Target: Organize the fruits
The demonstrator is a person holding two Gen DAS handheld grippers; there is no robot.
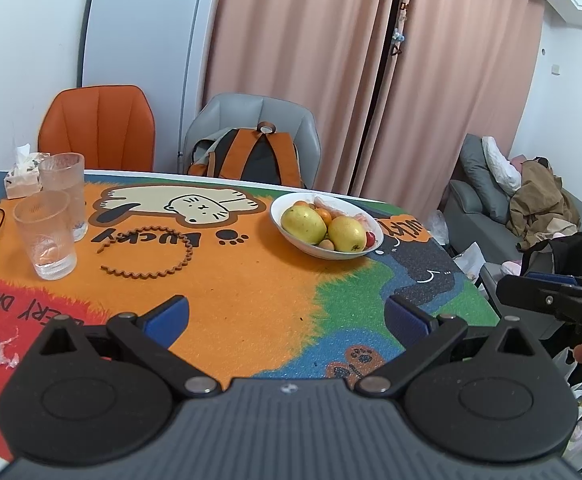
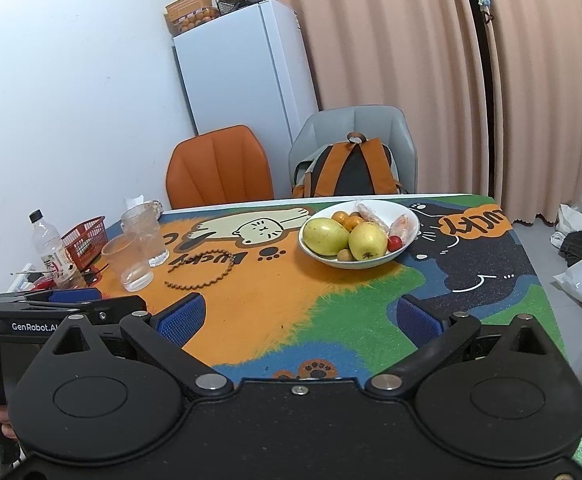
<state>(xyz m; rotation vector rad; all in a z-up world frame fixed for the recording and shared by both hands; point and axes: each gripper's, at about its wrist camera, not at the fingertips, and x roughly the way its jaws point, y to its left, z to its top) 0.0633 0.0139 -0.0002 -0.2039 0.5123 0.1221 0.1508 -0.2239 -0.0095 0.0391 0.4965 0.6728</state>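
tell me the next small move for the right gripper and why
Probably ease the right gripper forward toward the white bowl. Both it and the left gripper are open and empty, hovering over the near part of the mat, short of the bowl. The fruit, including two yellow-green apples, is all piled in the bowl, so nothing can be sorted until a gripper gets there.

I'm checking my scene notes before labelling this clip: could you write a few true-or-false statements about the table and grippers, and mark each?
1. The white bowl holds two yellow-green apples. True.
2. The left gripper is clamped on a fruit. False: it is open and empty.
3. Two clear plastic cups stand on the mat. True.
4. The backpack sits on the orange chair. False: on the grey chair.
5. The right gripper is open. True.
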